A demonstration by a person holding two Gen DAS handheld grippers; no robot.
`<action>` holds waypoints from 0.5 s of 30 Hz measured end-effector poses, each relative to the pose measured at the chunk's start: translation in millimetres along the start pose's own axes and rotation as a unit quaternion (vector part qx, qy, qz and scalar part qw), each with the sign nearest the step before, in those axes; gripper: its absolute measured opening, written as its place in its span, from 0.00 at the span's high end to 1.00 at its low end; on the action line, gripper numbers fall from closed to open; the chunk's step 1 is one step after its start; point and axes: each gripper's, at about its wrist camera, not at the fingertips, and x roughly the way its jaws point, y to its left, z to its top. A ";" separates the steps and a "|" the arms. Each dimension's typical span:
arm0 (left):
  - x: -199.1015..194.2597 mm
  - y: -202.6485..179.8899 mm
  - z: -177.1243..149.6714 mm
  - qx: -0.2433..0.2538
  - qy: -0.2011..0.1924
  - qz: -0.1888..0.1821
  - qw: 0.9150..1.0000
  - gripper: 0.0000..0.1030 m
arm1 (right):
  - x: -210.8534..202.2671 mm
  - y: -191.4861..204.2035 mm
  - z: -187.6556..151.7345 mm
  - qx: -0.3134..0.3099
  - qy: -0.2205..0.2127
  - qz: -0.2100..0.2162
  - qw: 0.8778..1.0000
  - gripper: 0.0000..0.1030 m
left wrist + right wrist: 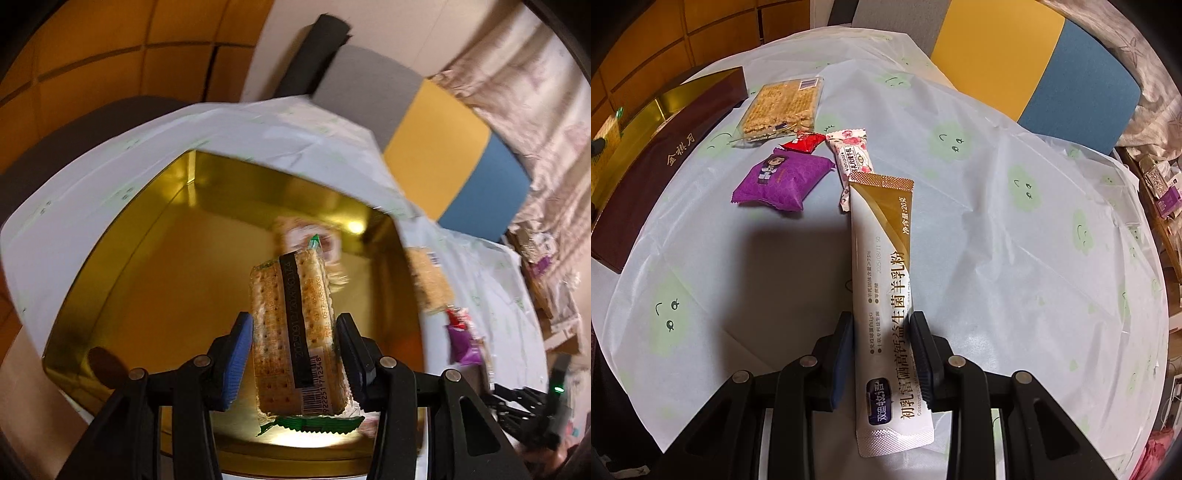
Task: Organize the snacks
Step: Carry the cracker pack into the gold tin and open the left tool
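Gold-lined tin [122, 258], mostly bare inside: left gripper [293, 354] clamps a cracker pack [291, 332] above it; right gripper [882, 354] clamps a milk-powder sachet [882, 280] over open tablecloth [1015, 258].

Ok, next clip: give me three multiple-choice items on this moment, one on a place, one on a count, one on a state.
1. Where is the clear-wrapped cracker pack with green ends?
A. Lying on the tablecloth
B. Between the left gripper's pads, over the gold-lined tin box
C. Under the purple pouch

2. How many snack packs lie loose on the white tablecloth in the right wrist view?
A. Two
B. Four
C. Seven

3. What state is the right gripper in?
A. Shut on the long white and gold sachet
B. Wide open, empty
C. Shut on a red candy

Answers: 1 B, the pads flank the pack above the tin's gold interior. 2 B, wafer pack, red candy, floral bar, purple pouch. 3 A, both pads press the sachet's sides.
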 end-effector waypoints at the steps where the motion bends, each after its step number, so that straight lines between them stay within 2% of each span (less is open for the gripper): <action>1: 3.5 4.3 -1.9 -0.004 0.004 0.008 1.000 0.54 | 0.1 -0.4 -0.1 0.000 0.000 0.001 1.000 0.70; 9: 25.8 22.0 -13.3 -0.018 0.031 0.036 0.999 0.54 | -0.2 -0.6 -0.6 0.003 -0.002 0.001 1.000 0.70; 15: 21.8 22.9 -16.5 -0.010 0.014 0.049 0.999 0.53 | -0.3 -1.3 -1.1 0.005 -0.004 0.003 1.000 0.70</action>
